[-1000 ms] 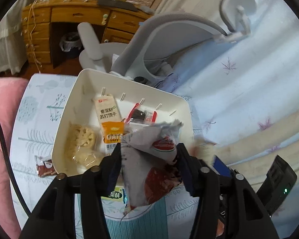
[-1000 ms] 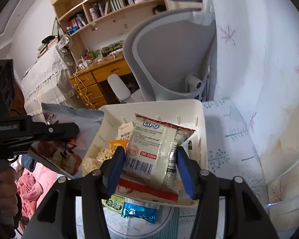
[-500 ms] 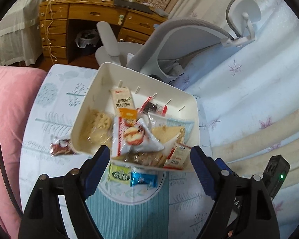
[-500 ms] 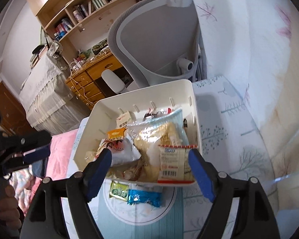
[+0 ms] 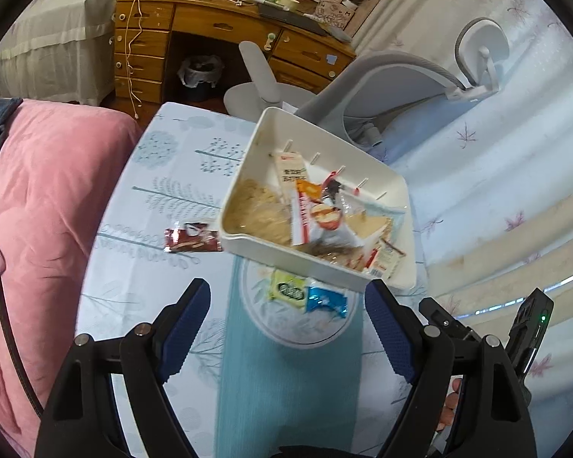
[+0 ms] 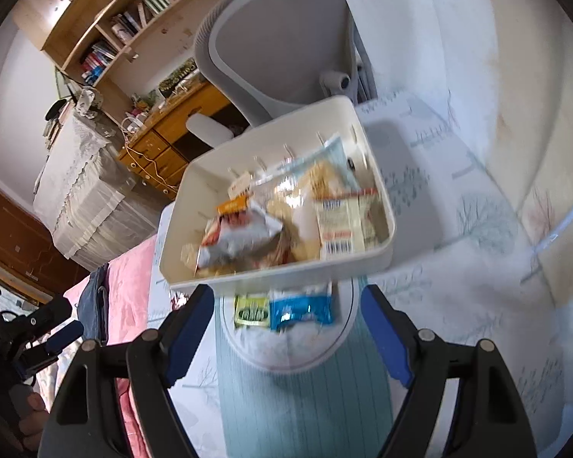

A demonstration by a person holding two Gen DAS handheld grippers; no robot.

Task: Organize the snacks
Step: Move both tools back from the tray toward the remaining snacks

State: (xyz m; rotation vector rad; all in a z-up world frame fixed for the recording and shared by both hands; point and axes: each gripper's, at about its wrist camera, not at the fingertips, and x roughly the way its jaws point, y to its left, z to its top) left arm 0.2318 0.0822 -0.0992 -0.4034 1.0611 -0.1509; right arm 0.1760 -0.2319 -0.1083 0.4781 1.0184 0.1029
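Both hand-held grippers gape empty above the snack bin.

From the left wrist I see my left hand-held gripper (image 5: 286,328), whose jaws have just been opening, spread wide with nothing between them; the white bin (image 5: 271,246) holds a heap of snack packets, a brown packet (image 5: 189,236) lies on the table (image 5: 141,267) just left of it, and a green packet (image 5: 286,286) and blue packet (image 5: 326,300) lie at its near edge. From the right wrist, my right hand-held gripper (image 6: 286,334) has likewise just opened wide and is empty, with the bin (image 6: 286,273) beyond and the two packets (image 6: 253,311) (image 6: 301,310) between its fingers in view.
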